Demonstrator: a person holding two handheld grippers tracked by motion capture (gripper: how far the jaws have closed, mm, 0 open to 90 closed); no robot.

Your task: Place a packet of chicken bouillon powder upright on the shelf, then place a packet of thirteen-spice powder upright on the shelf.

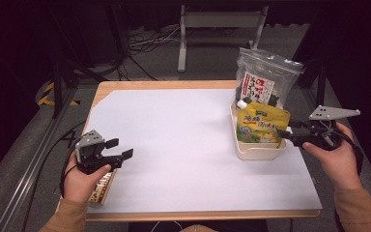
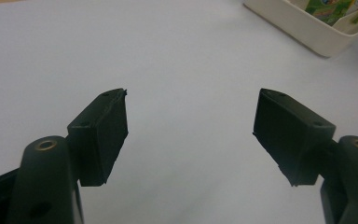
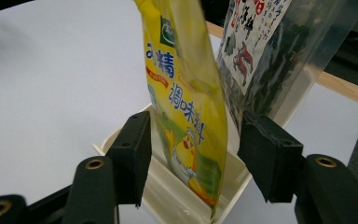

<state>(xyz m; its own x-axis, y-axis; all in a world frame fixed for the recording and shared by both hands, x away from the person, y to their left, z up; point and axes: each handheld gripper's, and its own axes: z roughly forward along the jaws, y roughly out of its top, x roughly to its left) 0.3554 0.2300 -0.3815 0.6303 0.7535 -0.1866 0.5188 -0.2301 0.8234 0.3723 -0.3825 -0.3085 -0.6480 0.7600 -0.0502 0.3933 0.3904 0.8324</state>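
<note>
We are setting the yellow seasoning pouch [image 3: 186, 107] upright in the cream tray [image 1: 260, 151], in front of the clear seaweed bag [image 1: 265, 82].

The right gripper [image 1: 290, 134] is standing with jaws released either side of the pouch, pads clear of it; next, we judge, it must back straight off without tipping the pouch. The left gripper [image 1: 118, 149], jaws spread and empty, is hovering over the white worktop [image 1: 174, 145].
</note>
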